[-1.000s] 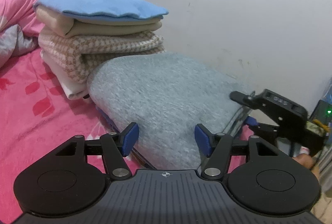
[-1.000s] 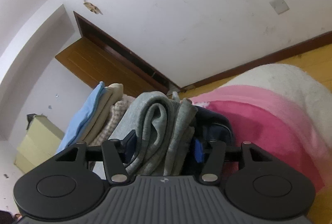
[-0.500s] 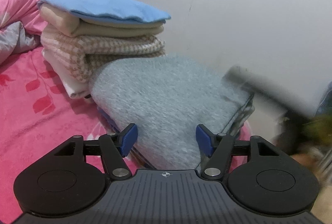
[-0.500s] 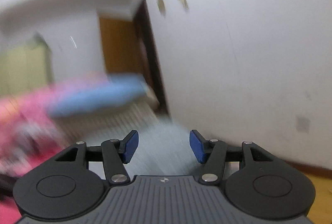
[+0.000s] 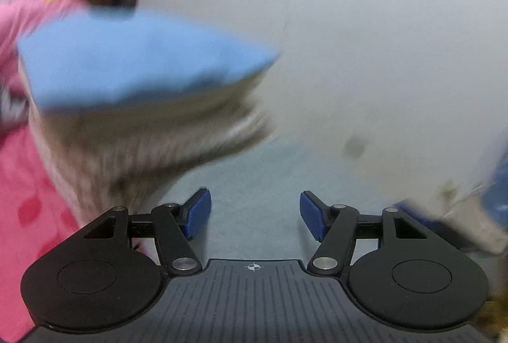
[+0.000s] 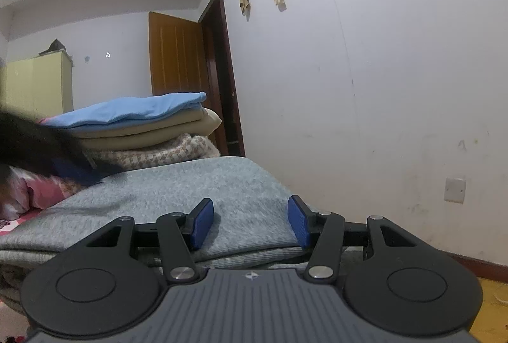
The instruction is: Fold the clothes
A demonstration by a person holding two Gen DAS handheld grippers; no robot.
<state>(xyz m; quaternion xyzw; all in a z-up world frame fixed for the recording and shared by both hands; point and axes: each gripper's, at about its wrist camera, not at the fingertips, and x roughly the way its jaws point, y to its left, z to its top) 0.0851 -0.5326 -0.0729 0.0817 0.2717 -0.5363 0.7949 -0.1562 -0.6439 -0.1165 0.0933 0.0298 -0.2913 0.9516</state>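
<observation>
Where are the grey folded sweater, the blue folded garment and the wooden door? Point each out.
grey folded sweater (image 6: pixel 197 187), right wrist view, flat top surface.
blue folded garment (image 6: pixel 133 111), right wrist view, top face of the stack's uppermost piece.
wooden door (image 6: pixel 177 57), right wrist view, middle of the open panel.

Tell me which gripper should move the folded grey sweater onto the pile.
Right, probably. The right gripper sits low at the grey sweater's folded edge, jaws open over it, in a sharp view. The left gripper is open above the sweater too, but its view is blurred, so its position is less certain.
</observation>
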